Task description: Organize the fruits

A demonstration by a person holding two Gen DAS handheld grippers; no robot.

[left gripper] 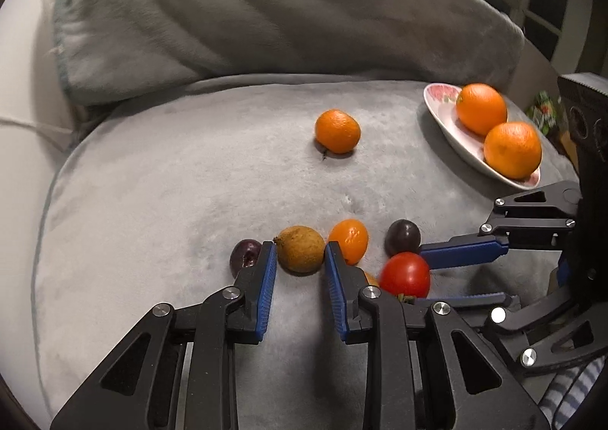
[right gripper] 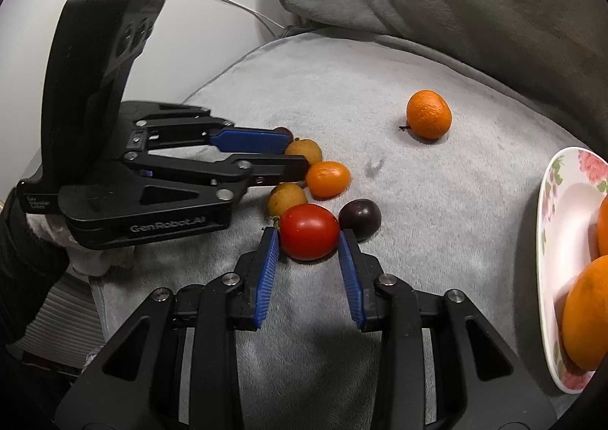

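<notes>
On cushion (left gripper: 152, 171), L gripper (left gripper: 300, 251) clamps brown fruit (left gripper: 300, 249), R gripper (right gripper: 308, 236) clamps tomato (right gripper: 309, 231); plate (right gripper: 551, 224) w/ oranges lies right, nearer R hand.

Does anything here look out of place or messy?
Yes. Only two oranges sit on the flowered plate; a third orange lies alone on the grey cushion, and the red tomato and other small fruits are scattered loose near the grippers.
</notes>
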